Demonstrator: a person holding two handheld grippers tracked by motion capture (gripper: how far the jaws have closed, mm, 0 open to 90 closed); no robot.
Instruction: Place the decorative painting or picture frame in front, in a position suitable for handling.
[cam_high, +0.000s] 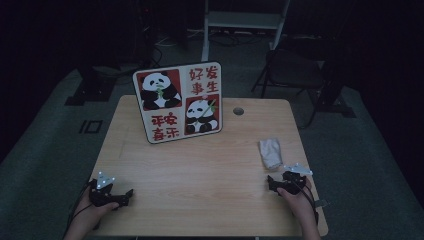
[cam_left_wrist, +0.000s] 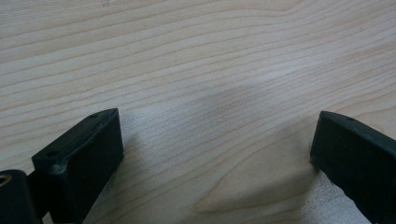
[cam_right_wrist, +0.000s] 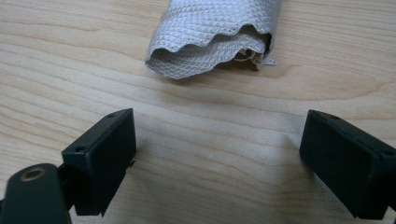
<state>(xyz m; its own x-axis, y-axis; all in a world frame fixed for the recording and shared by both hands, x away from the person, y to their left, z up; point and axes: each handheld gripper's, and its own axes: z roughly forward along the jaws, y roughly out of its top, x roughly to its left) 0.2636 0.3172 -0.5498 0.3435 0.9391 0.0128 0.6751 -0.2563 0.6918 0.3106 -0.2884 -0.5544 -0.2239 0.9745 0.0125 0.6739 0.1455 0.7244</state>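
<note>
A folded grey-white cloth (cam_high: 271, 152) lies on the right side of the wooden table (cam_high: 200, 165). In the right gripper view the cloth (cam_right_wrist: 215, 37) has a scalloped edge and sits just beyond the jaws. My right gripper (cam_high: 282, 181) rests on the table just in front of the cloth, open, with bare wood between its jaws (cam_right_wrist: 217, 154). My left gripper (cam_high: 111, 194) rests near the table's front left corner, also open, and its jaws frame plain tabletop (cam_left_wrist: 217, 154). A hand holds each gripper from below.
A panda picture board (cam_high: 178, 101) with red characters stands upright at the back middle of the table. A small round hole (cam_high: 238, 111) is in the tabletop right of it. Chairs and stands (cam_high: 295, 65) lie beyond the table in the dark.
</note>
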